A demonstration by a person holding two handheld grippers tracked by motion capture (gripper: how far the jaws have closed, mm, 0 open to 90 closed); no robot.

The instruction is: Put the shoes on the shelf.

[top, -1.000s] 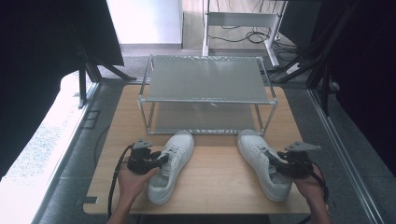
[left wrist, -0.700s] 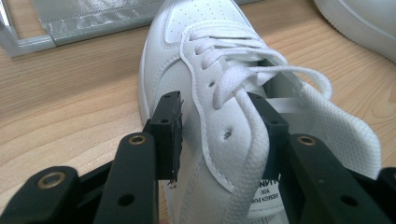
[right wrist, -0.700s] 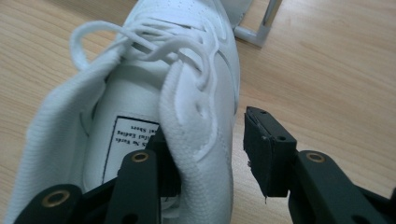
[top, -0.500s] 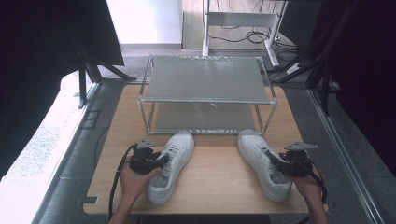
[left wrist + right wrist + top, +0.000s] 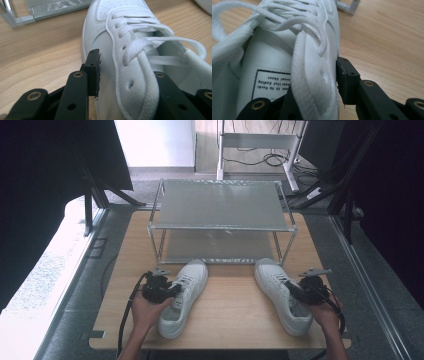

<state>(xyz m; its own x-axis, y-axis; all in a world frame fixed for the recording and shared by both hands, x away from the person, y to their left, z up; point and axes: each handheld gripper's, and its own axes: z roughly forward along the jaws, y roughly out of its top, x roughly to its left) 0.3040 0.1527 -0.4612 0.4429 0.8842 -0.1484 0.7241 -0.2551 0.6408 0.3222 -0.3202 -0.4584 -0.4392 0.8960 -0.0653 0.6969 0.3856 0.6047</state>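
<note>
Two white lace-up sneakers lie on the wooden table (image 5: 230, 325), toes toward the rack. My left gripper (image 5: 173, 290) straddles the outer side wall of the left shoe (image 5: 192, 272). In the left gripper view the outer pad (image 5: 93, 65) stands close against the wall of the left shoe (image 5: 117, 57), and the other jaw reaches into the shoe's mouth. My right gripper (image 5: 294, 291) straddles the side wall of the right shoe (image 5: 267, 270) the same way, outer pad (image 5: 344, 77) at the leather and inner jaw hidden under the collar (image 5: 309, 75). Both pairs of jaws have just been closing around these walls.
A two-tier metal wire rack (image 5: 220, 227) stands on the far half of the table, just beyond the shoes' toes. The table's front edge is close to both hands. Dark panels flank the table, and cables lie on the floor behind.
The right gripper has crept in and down onto the right shoe. Both pairs of jaws look narrower around the shoe walls. The left hand has stayed put.
</note>
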